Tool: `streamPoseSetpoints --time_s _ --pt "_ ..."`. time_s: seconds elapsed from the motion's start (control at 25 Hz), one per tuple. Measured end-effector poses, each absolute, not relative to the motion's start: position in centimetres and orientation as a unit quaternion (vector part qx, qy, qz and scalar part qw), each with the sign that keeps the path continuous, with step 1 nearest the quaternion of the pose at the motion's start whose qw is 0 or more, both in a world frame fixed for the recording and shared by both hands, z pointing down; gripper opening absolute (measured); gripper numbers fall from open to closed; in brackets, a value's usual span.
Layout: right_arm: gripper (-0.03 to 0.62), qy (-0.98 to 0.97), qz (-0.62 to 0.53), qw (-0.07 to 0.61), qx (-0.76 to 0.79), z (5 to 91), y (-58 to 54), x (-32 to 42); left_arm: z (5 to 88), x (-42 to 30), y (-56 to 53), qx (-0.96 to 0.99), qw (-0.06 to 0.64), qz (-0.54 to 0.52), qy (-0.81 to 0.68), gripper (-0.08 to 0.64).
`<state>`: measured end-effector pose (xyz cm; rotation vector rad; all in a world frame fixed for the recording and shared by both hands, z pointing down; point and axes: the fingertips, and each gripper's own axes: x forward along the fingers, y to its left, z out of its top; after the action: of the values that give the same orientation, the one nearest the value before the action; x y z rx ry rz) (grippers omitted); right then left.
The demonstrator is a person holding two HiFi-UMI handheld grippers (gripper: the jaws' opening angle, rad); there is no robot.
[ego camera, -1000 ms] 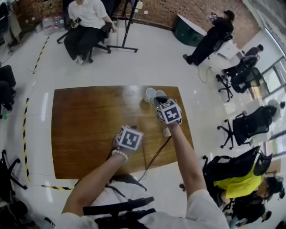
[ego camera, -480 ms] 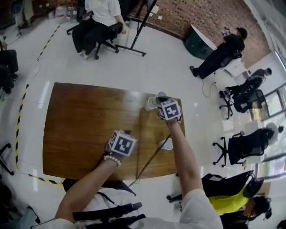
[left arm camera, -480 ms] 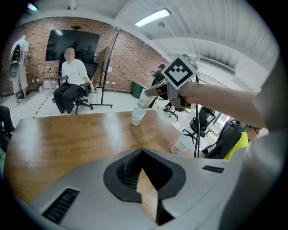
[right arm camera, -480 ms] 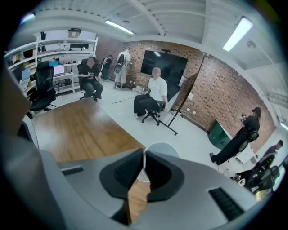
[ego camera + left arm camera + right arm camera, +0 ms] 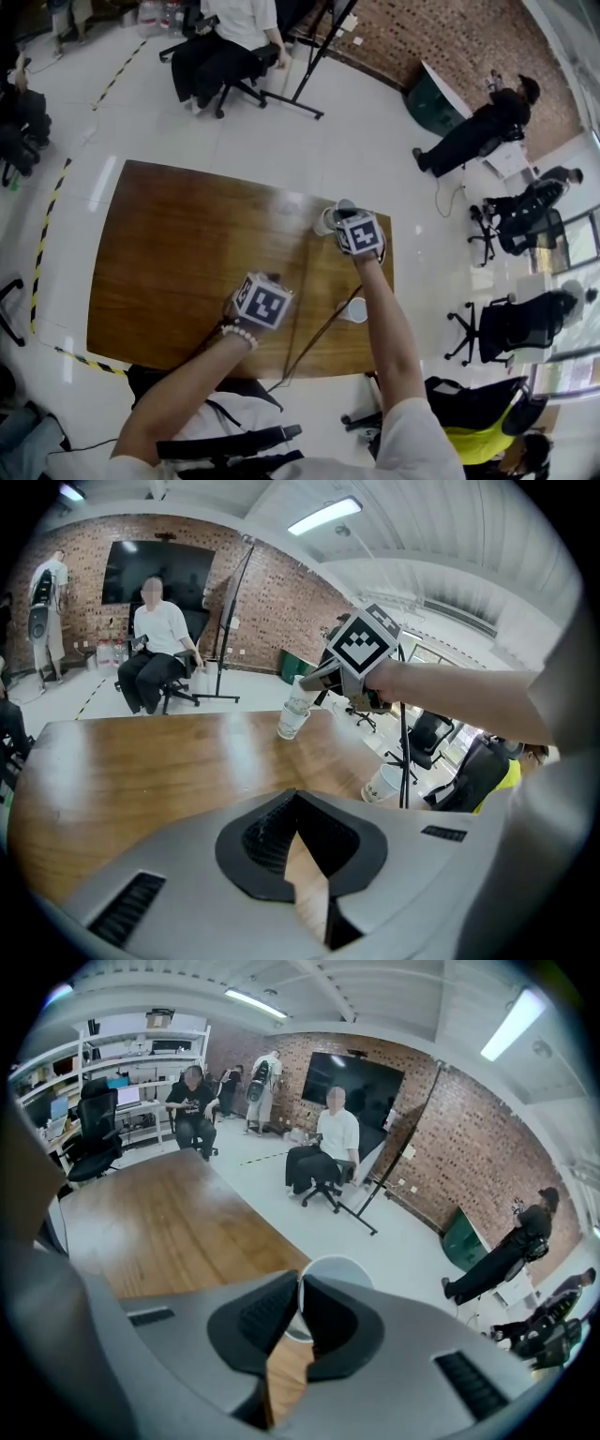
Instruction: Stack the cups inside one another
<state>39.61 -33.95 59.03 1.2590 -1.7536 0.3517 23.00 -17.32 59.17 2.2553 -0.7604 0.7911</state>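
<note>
Right arm reaches long over the table (image 5: 178, 244) toward its far right corner. The right gripper (image 5: 298, 1302) tips steeply down, jaws pinched on the rim of a white cup (image 5: 339, 1271), just beside the standing cup (image 5: 323, 222). Left arm is bent, the left gripper (image 5: 296, 803) hovers nearer, jaws together, empty. The third cup (image 5: 354, 309) stands by the right edge.

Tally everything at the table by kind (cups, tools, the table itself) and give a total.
Cups: 3 (held cup, far cup, near cup)
Tools: 2 (left tool, right tool)
Table: 1
Total: 6
</note>
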Motion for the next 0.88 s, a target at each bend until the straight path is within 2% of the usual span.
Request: streamPoseSetpoints --time_s 0.88 --pt "0.032 -0.697 0.137 0.503 0.493 63.9 -34.5 40.5 60.9 21.5 -17.5 0.838 0.330 0.309 -0.305 0.000"
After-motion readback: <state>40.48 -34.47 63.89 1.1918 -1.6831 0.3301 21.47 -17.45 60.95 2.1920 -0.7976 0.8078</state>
